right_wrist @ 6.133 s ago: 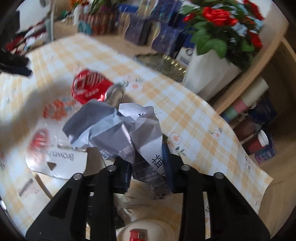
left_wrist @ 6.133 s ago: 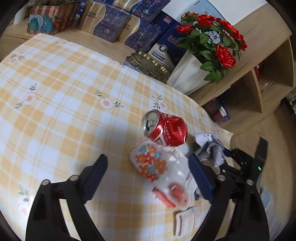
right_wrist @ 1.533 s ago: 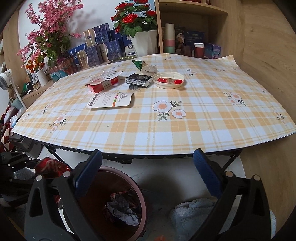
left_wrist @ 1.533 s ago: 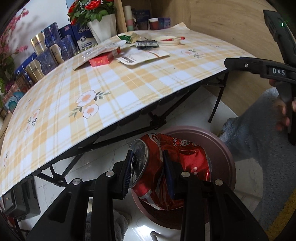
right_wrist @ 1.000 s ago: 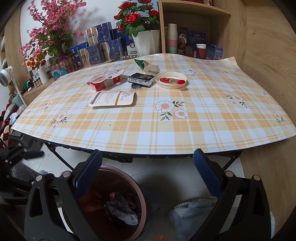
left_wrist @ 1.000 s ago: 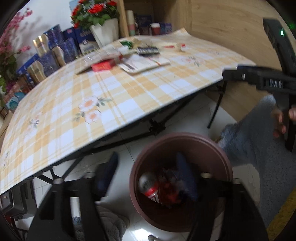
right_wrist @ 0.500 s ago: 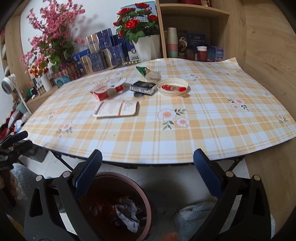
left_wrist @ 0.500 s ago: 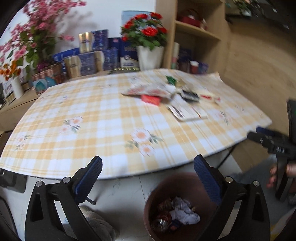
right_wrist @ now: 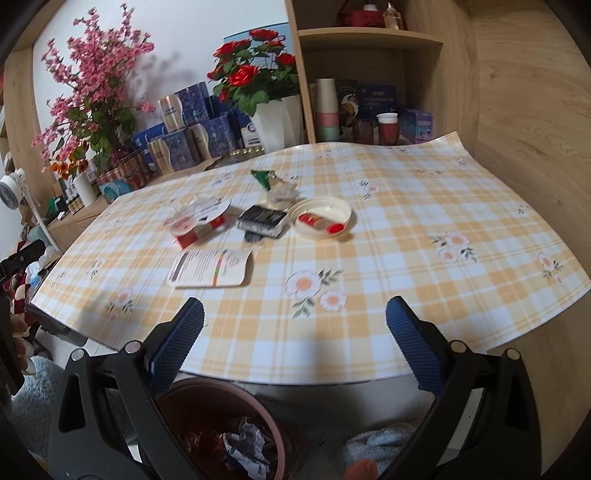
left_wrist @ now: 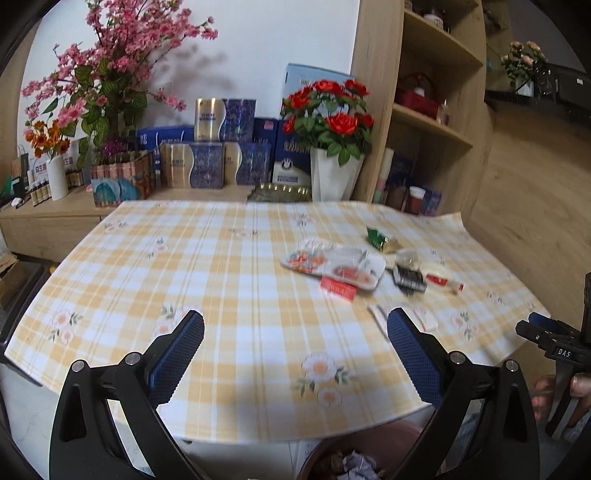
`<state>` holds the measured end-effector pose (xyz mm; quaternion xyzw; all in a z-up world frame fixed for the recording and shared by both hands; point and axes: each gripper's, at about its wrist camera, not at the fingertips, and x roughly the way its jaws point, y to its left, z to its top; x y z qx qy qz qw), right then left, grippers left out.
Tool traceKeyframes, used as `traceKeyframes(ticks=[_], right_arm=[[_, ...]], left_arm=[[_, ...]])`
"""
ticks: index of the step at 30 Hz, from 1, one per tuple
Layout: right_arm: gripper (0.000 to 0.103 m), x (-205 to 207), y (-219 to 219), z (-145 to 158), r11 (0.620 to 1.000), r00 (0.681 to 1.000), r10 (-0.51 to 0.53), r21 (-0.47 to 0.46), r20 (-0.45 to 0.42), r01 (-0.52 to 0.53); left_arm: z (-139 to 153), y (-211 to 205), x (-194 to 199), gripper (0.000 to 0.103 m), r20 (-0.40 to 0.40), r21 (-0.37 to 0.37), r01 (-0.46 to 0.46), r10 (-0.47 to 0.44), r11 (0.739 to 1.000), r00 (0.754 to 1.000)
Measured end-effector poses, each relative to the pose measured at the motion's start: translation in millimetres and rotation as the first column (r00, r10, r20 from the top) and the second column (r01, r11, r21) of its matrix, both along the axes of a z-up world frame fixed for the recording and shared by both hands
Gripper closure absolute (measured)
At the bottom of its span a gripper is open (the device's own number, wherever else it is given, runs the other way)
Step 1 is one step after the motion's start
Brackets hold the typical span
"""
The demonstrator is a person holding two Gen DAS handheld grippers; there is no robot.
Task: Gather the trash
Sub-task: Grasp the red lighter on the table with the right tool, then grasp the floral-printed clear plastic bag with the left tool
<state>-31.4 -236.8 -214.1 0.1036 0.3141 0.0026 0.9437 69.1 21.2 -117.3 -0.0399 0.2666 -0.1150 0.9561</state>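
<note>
Trash (right_wrist: pixel 208 267) on the surface (right_wrist: pixel 406 221): light, flimsy wrappers, best pinched at an edge; left gripper (left_wrist: pixel 295 354) and right gripper (right_wrist: pixel 294 350) both spread, empty.

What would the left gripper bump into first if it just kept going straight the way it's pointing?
Probably the checked tablecloth: the open, empty left gripper aims down at a bare patch, short of the red box. Depth is unclear.

The desk (right_wrist: pixel 406 236) wears a smooth, faintly glossy checked cloth (left_wrist: pixel 229 295); shelf (right_wrist: pixel 369 35) and walls are matt pale wood grain. In the smooth brown plastic bin (right_wrist: pixel 275 439) lies crumpled paper (right_wrist: pixel 251 443), and the jaws carry rough, dimpled blue pads (right_wrist: pixel 177 345) on matt black plastic.
</note>
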Motion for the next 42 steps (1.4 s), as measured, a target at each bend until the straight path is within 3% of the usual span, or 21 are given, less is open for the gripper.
traceKeyframes(ticks=[10,20,22,24,27,32,37,42], right_arm=[[0.006,26.4,-20.2,4.4,0.999,0.999,-0.009,-0.038,-0.037,0.008],[0.006,100.3,-33.9,-0.8,0.994,0.996,-0.010,-0.111,-0.092,0.000],[0.014,115.2,-31.8,-1.9,0.991,0.995,0.021,-0.128,-0.094,-0.033],[0.038,137.4,-29.3,-7.0,0.987,0.990,0.059,-0.141,-0.130,-0.077],[0.049,170.0,-32.9,-16.1,0.989,0.979,0.088,-0.102,-0.181,-0.108],[0.059,205.9,-31.4,-35.7,0.986,0.952,0.145,-0.040,-0.269,-0.162],[0.066,220.7,-22.6,-52.7,0.980,0.928,0.161,-0.060,-0.337,-0.191],[0.077,222.6,-21.5,-57.6,0.981,0.927,0.154,-0.060,-0.343,-0.185]], left_arm=[[2.1,-10.5,31.8,0.006,-0.002,0.033,-0.005,0.005,0.999,1.000],[-10.3,-2.4,61.8,0.006,-0.080,0.006,-0.049,0.050,0.999,0.996],[-14.8,-0.9,66.9,0.006,-0.110,-0.004,-0.053,0.052,0.999,0.993],[-19.3,1.0,72.1,0.006,-0.140,-0.023,-0.058,0.054,0.998,0.989],[-24.5,2.0,78.4,0.006,-0.167,-0.035,-0.062,0.055,0.997,0.984],[-28.0,2.4,88.2,0.006,-0.198,-0.077,-0.062,0.046,0.995,0.979],[-31.7,1.9,104.0,0.007,-0.251,-0.152,-0.073,0.033,0.986,0.968],[-41.2,-3.5,125.7,0.019,-0.320,-0.242,-0.082,0.000,0.967,0.947]])
